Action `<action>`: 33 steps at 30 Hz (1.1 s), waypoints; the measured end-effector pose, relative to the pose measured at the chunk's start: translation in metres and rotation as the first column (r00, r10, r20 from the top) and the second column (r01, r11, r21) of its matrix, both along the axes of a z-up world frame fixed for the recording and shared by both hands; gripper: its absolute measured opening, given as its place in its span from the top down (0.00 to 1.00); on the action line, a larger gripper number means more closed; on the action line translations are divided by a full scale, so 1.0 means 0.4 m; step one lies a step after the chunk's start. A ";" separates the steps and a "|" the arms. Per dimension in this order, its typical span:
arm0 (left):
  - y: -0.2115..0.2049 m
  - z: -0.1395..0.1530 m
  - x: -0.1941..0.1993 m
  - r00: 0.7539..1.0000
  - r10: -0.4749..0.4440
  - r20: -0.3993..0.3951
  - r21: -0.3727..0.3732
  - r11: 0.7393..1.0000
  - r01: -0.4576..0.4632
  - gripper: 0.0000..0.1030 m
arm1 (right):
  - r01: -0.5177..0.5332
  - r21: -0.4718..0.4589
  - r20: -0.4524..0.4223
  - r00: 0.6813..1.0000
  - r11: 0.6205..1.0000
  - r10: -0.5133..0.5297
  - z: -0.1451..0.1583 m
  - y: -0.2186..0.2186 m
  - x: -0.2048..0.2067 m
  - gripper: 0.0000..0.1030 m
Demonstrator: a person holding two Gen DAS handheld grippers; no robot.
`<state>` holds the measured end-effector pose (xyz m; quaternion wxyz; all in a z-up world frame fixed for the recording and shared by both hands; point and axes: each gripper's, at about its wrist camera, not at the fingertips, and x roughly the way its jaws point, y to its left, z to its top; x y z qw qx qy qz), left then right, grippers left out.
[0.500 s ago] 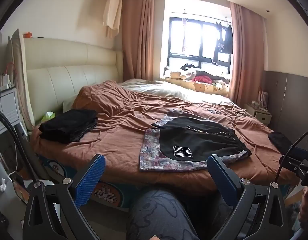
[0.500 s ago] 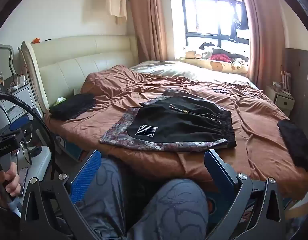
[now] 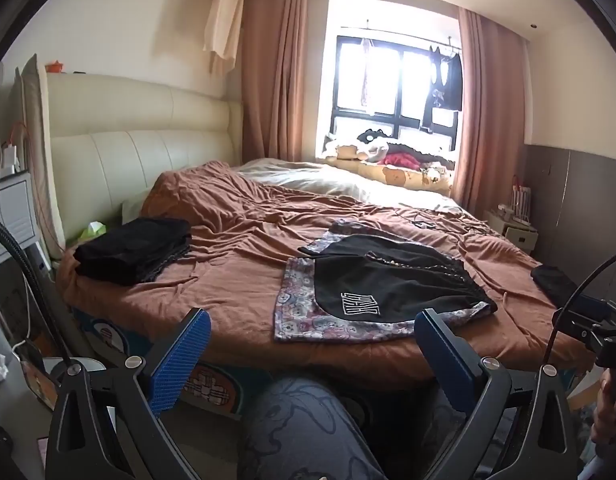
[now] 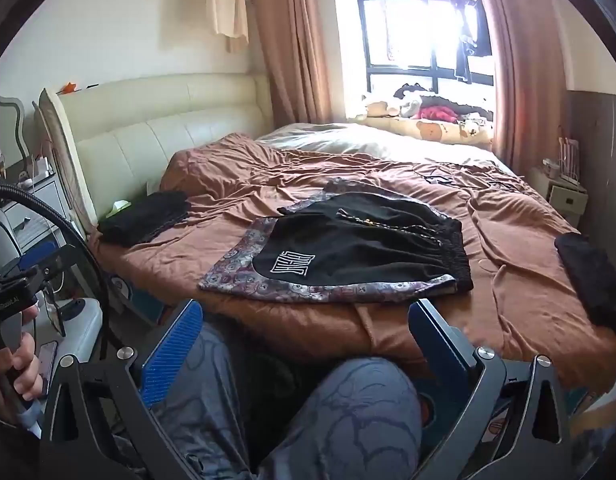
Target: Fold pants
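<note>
Wide-open left tongs (image 3: 310, 344) short of black shorts (image 3: 392, 284) on patterned cloth (image 3: 296, 308), brown bed (image 3: 236, 280).

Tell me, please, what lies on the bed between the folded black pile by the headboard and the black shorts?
Only bare, rumpled brown bedspread separates the folded black pile from the black shorts; nothing else rests there. Both wrist views show it.

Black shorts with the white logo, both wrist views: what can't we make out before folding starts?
- Black shorts with white logo: left wrist view, far leg foreshortened; its layout is unclear.
- Patterned purple-grey cloth: right wrist view, mostly covered by the shorts; garment or mat, cannot tell.
- Flat black item at the brown bed's right edge: right wrist view, cut off low, too dark to identify.
</note>
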<state>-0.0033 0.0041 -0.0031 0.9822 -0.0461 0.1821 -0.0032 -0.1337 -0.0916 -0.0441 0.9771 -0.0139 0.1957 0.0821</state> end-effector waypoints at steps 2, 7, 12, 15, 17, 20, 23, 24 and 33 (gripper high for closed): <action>0.002 0.002 -0.002 1.000 -0.001 0.006 0.001 1.000 0.001 0.00 | -0.001 0.005 -0.001 1.000 1.000 0.001 -0.001 -0.001 -0.002 0.00; -0.001 0.008 -0.013 1.000 -0.004 0.012 -0.004 1.000 0.004 0.00 | 0.000 0.007 0.005 1.000 1.000 0.000 -0.004 -0.002 -0.004 0.00; 0.000 0.008 -0.018 1.000 0.000 0.014 -0.003 1.000 0.000 0.00 | -0.006 0.009 0.003 1.000 1.000 0.006 -0.007 -0.001 -0.006 0.00; 0.000 0.011 -0.021 1.000 0.007 0.016 -0.004 1.000 -0.007 0.00 | -0.006 0.014 0.005 1.000 1.000 0.006 -0.008 -0.004 -0.008 0.00; 0.005 0.010 -0.021 1.000 0.006 0.015 -0.010 1.000 -0.006 0.00 | -0.004 0.013 0.004 1.000 1.000 0.004 -0.008 -0.003 -0.008 0.00; 0.004 0.011 -0.022 1.000 0.010 0.016 -0.008 1.000 -0.010 0.00 | -0.006 0.008 0.003 1.000 1.000 0.006 -0.008 0.001 -0.007 0.00; 0.003 0.011 -0.023 1.000 0.009 0.016 -0.011 1.000 -0.009 0.00 | -0.008 0.007 0.004 1.000 1.000 0.008 -0.007 0.003 -0.008 0.00; 0.002 0.010 -0.023 1.000 0.010 0.016 -0.011 1.000 -0.009 0.00 | -0.009 0.006 0.003 1.000 1.000 0.009 -0.008 0.003 -0.009 0.00; 0.007 0.007 -0.025 1.000 -0.002 0.015 -0.022 1.000 0.002 0.00 | 0.004 0.004 0.001 1.000 1.000 -0.004 -0.008 0.004 -0.012 0.00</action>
